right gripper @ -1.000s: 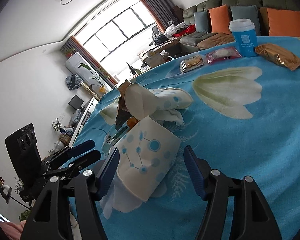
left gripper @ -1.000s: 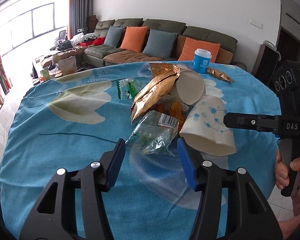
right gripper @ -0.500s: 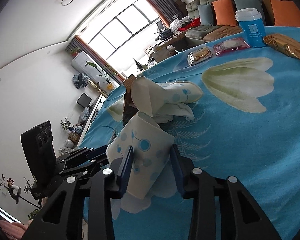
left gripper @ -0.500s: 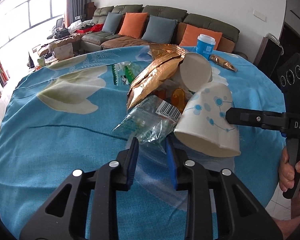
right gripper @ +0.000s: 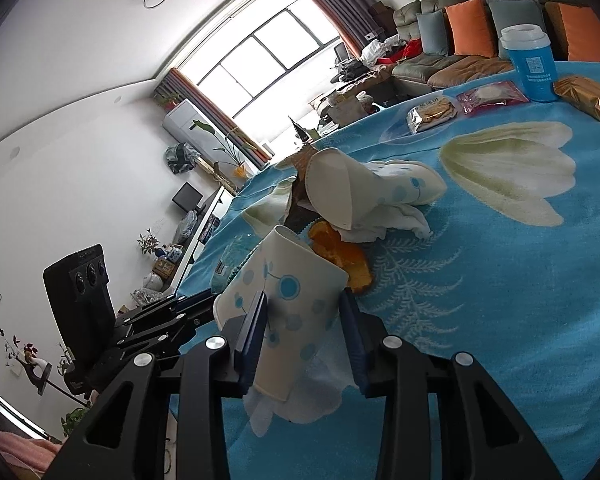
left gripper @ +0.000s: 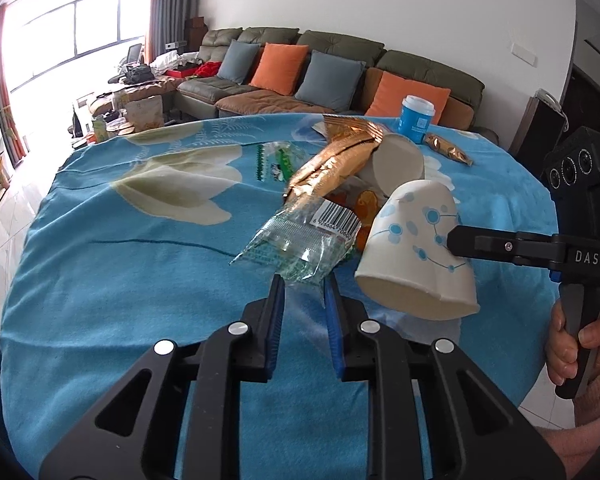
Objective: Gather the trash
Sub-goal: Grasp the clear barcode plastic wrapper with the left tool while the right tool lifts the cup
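A trash pile lies mid-table: a clear plastic wrapper with a barcode (left gripper: pixel 300 240), a gold foil bag (left gripper: pixel 336 164), orange peel (right gripper: pixel 340 252), a second paper cup (left gripper: pixel 396 164) on its side and white tissue (right gripper: pixel 384 220). My left gripper (left gripper: pixel 304 284) is shut on the near end of the clear wrapper. My right gripper (right gripper: pixel 304 312) is shut on a white paper cup with blue dots (right gripper: pixel 288 300), which is tilted and lifted off the cloth; the cup also shows in the left wrist view (left gripper: pixel 416 252).
The table has a blue floral cloth (left gripper: pixel 120 260). At its far side stand a blue lidded cup (left gripper: pixel 416 118), a gold snack packet (left gripper: pixel 448 152), a biscuit pack (right gripper: pixel 430 114) and a pink pack (right gripper: pixel 492 96). A green-printed wrapper (left gripper: pixel 276 158) lies beyond the pile. A sofa stands behind.
Both grippers closed: the left on the clear wrapper's near end, the right on the dotted paper cup, which has been lifted and tilted.
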Demonstrator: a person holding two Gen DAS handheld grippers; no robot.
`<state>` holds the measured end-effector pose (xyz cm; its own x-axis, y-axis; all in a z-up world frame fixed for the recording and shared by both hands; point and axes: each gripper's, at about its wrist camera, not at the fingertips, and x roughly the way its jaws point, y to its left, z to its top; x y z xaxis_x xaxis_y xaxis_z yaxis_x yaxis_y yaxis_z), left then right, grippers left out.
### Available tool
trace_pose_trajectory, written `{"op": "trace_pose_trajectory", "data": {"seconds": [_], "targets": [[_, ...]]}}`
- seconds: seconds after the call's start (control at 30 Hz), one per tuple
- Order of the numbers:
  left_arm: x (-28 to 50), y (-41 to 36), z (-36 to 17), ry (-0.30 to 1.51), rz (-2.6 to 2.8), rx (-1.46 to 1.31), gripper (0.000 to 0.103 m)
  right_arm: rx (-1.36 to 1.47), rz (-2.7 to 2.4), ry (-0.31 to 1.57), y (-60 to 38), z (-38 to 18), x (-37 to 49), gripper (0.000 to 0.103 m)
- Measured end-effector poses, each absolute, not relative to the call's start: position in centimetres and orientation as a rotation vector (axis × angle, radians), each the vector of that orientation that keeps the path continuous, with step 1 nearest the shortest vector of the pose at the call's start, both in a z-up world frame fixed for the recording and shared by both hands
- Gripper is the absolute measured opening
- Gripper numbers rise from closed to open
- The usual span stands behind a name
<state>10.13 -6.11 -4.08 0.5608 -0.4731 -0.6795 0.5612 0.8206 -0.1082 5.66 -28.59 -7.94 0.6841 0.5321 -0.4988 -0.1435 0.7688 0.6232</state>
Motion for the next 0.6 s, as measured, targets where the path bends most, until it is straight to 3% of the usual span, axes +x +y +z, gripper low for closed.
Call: {"op": "trace_pose_trajectory", "data": {"seconds": [0.6], "targets": [[5.6, 3.1, -1.7, 0.697, -0.48, 0.037, 0.02, 0.543, 0.535, 0.725, -24.0, -6.3, 7.3, 0.035]]}}
